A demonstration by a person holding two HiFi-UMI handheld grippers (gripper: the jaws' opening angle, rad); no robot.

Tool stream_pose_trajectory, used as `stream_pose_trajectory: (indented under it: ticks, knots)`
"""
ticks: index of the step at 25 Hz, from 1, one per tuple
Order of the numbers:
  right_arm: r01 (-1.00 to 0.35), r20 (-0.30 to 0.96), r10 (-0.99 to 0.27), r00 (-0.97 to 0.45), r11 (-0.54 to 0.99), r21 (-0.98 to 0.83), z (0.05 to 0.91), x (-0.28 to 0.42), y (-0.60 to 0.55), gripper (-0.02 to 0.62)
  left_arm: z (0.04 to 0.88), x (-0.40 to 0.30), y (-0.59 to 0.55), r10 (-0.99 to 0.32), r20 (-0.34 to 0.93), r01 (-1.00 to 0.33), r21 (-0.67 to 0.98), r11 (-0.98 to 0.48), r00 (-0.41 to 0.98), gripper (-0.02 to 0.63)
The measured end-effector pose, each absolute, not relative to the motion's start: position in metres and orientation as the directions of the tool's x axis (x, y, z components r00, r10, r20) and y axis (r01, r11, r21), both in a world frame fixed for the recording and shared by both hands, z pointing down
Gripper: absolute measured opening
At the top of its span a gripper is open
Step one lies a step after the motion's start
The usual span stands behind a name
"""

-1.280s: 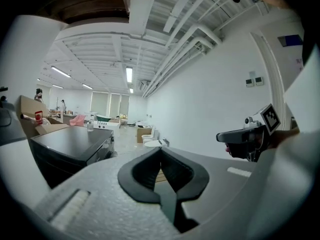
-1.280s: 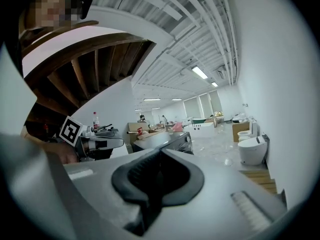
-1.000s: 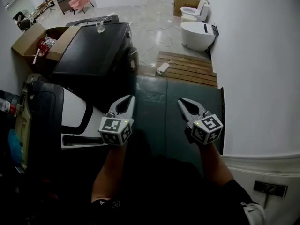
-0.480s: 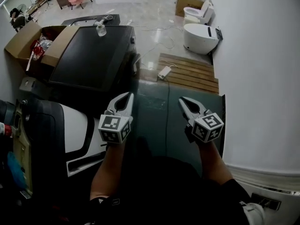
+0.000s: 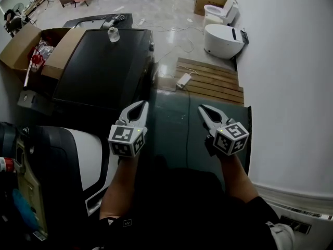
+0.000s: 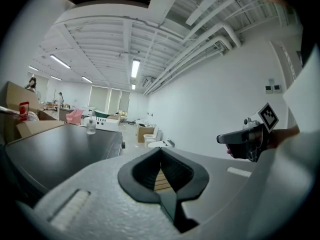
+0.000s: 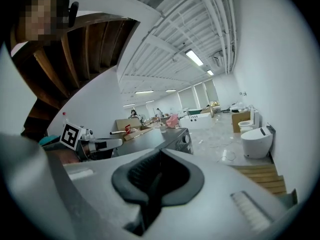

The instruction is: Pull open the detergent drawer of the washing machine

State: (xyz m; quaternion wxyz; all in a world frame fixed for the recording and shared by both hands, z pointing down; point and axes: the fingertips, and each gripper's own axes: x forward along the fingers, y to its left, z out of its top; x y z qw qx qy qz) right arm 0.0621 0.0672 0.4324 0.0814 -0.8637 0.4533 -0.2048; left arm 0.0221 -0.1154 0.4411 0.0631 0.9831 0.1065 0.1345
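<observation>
Closed and empty: left hand-held gripper [image 5: 140,105] and right hand-held gripper [image 5: 203,109]. The dark washing machine [image 5: 104,61] stands ahead-left of both, well apart; its drawer is unseen. Risk: jaws arriving closed would likely slip off the drawer front.

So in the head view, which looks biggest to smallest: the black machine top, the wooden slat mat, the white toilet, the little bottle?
1. black machine top, by far.
2. wooden slat mat.
3. white toilet, though it stands farther off, so this place is unsure.
4. little bottle.

left hand-held gripper [image 5: 139,106], right hand-held gripper [image 5: 203,110]: grey, black-lined | marker cubes [image 5: 126,140]: black-white | top [image 5: 177,212]: dark
</observation>
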Motion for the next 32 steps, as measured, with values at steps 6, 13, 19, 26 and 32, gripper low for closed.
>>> stream_pose_trajectory:
  ticks: [6, 13, 19, 26, 32]
  knots:
    - [-0.764, 0.301, -0.810, 0.504, -0.580, -0.283, 0.443, 0.077, 0.049, 0.003, 0.446, 0.041, -0.136, 0.241, 0.258, 0.205, 0.159, -0.966, 0.936, 0.011]
    - [-0.766, 0.318, -0.806, 0.499, -0.582, -0.273, 0.444, 0.092, 0.034, 0.003, 0.445, 0.052, -0.150, 0.240, 0.258, 0.200, 0.173, -0.965, 0.936, 0.011]
    - [-0.792, 0.329, -0.827, 0.456, -0.546, -0.275, 0.452, 0.111, 0.014, 0.003, 0.454, 0.066, -0.164, 0.224, 0.270, 0.181, 0.174, -0.968, 0.937, 0.011]
    - [-0.824, 0.335, -0.859, 0.386, -0.485, -0.294, 0.465, 0.168, -0.010, 0.003, 0.461, 0.117, -0.181, 0.173, 0.293, 0.129, 0.165, -0.978, 0.940, 0.011]
    - [-0.844, 0.350, -0.878, 0.328, -0.438, -0.308, 0.469, 0.239, -0.014, 0.003, 0.464, 0.184, -0.183, 0.125, 0.312, 0.075, 0.167, -0.983, 0.942, 0.011]
